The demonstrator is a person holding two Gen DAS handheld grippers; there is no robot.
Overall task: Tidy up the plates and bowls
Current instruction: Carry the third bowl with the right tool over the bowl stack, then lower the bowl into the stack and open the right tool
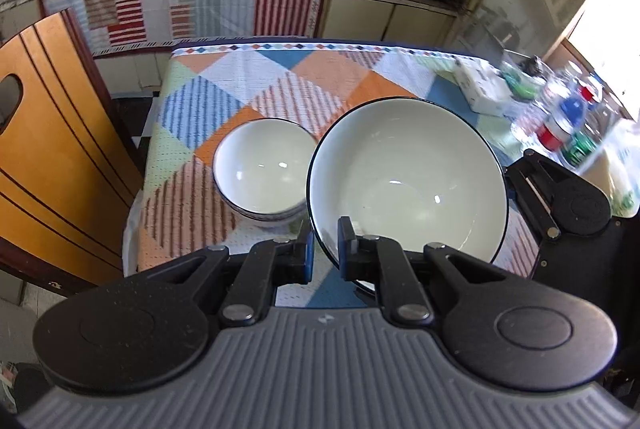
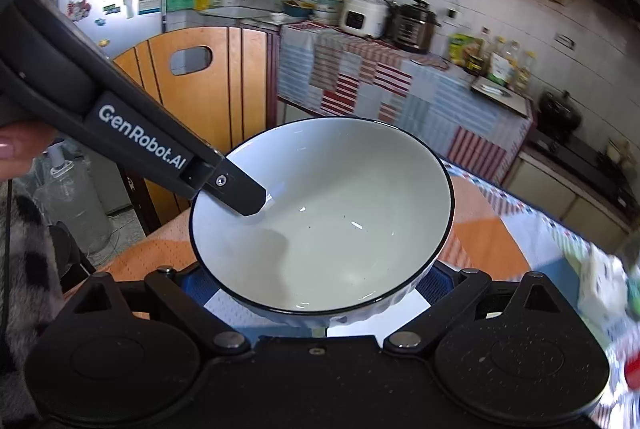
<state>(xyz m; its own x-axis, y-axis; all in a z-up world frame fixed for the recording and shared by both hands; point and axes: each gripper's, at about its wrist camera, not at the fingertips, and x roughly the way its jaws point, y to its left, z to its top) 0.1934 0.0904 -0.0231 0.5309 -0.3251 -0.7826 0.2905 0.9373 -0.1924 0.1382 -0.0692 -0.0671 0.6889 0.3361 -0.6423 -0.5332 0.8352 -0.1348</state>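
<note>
Checkered tablecloth [image 1: 256,77]; left claw [image 1: 323,249] pinching large bowl [image 1: 408,177] rim.

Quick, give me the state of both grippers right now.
Left gripper: shut on the large bowl, fingers pinching its rim.
Right gripper: open, fingers spread either side of the large bowl, not gripping.

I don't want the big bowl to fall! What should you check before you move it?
1. Left gripper fingers pinch the big bowl rim: ok.
2. Right gripper gripping the bowl too: cannot tell, its fingertips are hidden beneath it.
3. Big bowl empty: ok.
4. Stack of small bowls empty on top: ok.
5. Big bowl apart from the stack: cannot tell, they overlap.
6. Tablecloth bare beyond the stack: ok.
</note>
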